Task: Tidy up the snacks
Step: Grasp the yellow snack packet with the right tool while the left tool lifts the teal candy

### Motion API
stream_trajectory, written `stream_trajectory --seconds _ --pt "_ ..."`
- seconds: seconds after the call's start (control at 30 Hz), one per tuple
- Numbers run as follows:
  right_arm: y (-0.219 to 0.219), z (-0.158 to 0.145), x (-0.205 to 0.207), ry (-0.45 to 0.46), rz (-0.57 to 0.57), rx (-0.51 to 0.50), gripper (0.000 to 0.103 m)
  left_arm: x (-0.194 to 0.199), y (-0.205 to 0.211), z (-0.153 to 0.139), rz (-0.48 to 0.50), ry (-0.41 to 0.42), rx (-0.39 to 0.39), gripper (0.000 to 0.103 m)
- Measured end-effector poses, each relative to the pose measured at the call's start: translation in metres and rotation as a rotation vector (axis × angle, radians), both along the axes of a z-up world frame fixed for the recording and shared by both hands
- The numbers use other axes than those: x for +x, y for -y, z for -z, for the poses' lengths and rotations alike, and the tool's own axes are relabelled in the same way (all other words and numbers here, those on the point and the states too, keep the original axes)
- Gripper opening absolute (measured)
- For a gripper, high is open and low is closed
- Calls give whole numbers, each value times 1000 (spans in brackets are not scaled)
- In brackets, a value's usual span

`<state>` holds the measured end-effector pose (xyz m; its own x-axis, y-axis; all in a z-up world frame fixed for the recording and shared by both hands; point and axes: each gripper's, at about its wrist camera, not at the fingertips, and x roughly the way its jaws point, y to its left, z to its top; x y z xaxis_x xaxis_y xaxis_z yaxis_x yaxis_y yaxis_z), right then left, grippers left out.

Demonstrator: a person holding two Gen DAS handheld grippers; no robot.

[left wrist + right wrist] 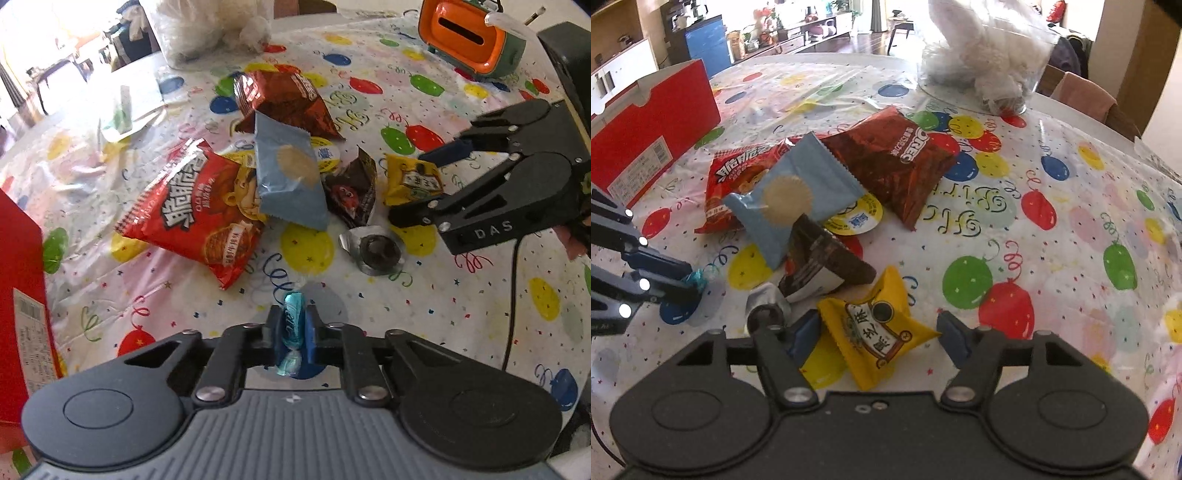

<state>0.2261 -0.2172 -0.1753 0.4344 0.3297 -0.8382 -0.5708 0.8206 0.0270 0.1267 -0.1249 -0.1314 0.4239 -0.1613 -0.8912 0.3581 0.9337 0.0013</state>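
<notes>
My left gripper [291, 314] is shut on a small teal wrapped candy [291, 328], held just above the balloon-print tablecloth [369, 295]. In the right wrist view the left gripper [690, 282] comes in from the left with the candy [698, 277] at its tips. My right gripper [875, 332] straddles a yellow snack packet [871, 332] lying on the cloth. Its pads [805, 336] sit close to the packet's edges, and the packet is not squeezed. The left wrist view shows the right gripper [406, 188] around the yellow packet [413, 181].
A pile holds a red bag [192, 214], blue packet [291, 177], brown Oreo bag [284, 103], dark packet [354, 192], jelly cup [325, 153] and a foil-wrapped round [373, 251]. A red box [653, 125] stands left, a bagged white plush [986, 55] and orange container [469, 40] behind.
</notes>
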Motion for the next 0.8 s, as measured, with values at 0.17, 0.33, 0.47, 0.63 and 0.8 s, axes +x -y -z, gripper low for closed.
stream_trajectory --seconds 0.17,0.33,0.47,0.63,0.8 --pt "6 -7 -9 -9 58 33 53 -2 -10 -3 -62 3 -31 12" --pt "10 -12 -19 -6 102 55 48 -6 -22 -10 -107 14 -55 12" --pt "13 -26 -27 14 135 90 46 -11 -32 -18 -132 28 -78 12" --pt "12 -42 -37 42 159 101 45 -17 -45 -32 -156 52 -98 12" --pt "6 -64 -46 59 180 134 45 -22 -61 -51 -176 82 -126 12"
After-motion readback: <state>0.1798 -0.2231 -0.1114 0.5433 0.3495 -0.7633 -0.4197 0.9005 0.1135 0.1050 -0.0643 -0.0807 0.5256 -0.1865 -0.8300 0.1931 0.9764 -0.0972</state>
